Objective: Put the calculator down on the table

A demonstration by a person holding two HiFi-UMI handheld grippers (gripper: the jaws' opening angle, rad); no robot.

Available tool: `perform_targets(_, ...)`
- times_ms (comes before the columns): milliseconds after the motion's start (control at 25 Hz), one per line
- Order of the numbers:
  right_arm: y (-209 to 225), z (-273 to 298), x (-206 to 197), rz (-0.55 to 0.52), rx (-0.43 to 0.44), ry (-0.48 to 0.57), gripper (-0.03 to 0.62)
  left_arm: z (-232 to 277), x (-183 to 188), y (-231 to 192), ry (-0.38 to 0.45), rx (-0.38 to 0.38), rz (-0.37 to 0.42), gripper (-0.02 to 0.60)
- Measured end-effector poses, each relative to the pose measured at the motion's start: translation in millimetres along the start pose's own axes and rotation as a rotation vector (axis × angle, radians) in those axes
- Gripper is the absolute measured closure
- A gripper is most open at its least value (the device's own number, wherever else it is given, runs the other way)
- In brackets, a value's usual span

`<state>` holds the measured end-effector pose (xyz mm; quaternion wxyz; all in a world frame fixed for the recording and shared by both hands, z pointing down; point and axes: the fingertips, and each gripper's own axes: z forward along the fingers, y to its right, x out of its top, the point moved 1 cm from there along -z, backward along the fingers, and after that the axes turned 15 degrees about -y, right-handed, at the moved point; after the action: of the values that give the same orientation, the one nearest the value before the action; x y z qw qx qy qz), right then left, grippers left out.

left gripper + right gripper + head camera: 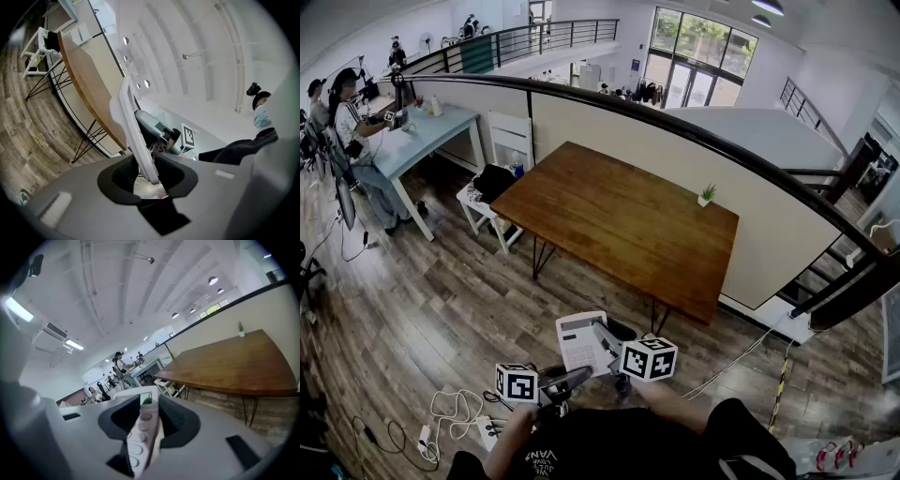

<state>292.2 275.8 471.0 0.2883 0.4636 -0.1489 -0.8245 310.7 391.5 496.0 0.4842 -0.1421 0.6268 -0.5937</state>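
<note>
Head view catches little of the calculator (574,339): its face is washed out pale, no keys can be read, and the right gripper (609,345) covers its right edge. The left gripper (567,380) is dark and small there, so its jaws cannot be read from above.

Seen from the left gripper view, the calculator (133,126) is only a thin white slab, edge-on, its lower end sunk between the jaws of the left gripper (149,176), which are clamped on it. The right gripper (157,129) shows just behind the slab.

From the right gripper view, the right gripper (149,414) is also closed on the calculator (138,441). A small greenish display and a row of round grey keys show between the jaws; the rest is cut off below.

So there is one white calculator, held by two grippers, up in the air over the wood floor, short of the near edge of the table (619,220).

One brown table stands there, with one small plant (708,194) at its far edge.
</note>
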Motion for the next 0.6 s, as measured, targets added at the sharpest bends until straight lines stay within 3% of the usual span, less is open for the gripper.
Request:
perform_targets(360, -20.4, 36.2, 9.8, 0.003, -0.024, 0.016, 0.459, -40.4, 13.3, -18.7, -0.013, -0.010, 0.010, 0.485)
perform_targets(600, -40.2, 56.0, 19.6, 0.029, -0.020, 0.083, 0.458, -71.9, 23.6, -29.5, -0.031, -0.028, 0.020, 0.486)
